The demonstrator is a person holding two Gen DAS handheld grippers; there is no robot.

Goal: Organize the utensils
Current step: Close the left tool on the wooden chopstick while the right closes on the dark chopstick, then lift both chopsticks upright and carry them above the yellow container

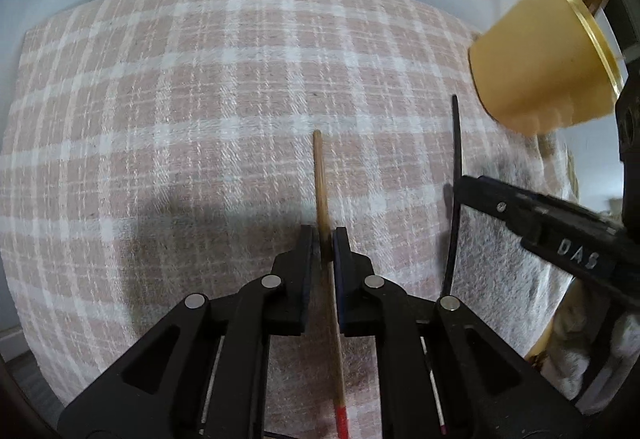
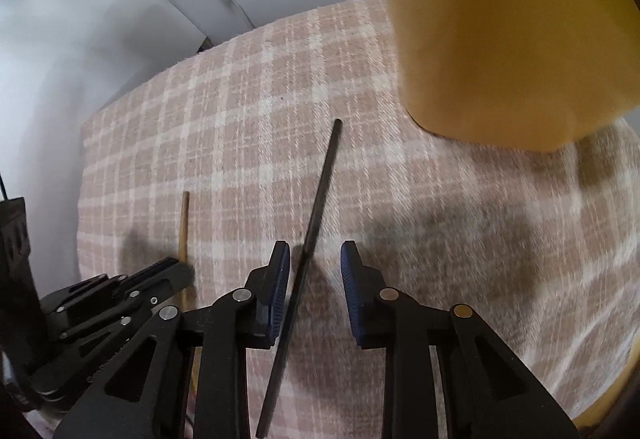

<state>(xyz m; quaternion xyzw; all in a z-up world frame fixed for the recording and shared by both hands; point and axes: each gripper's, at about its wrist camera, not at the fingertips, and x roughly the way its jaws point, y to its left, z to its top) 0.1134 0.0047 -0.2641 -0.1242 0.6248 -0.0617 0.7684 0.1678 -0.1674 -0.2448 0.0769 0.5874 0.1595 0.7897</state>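
The left tongs are clenched on a wooden chopstick that runs out ahead of them over the checked cloth on the worktop. Just beside them, the right tongs stand parted around a black chopstick, which lies against the left pad only. A yellow cup hangs ahead of the right tongs, to their right.
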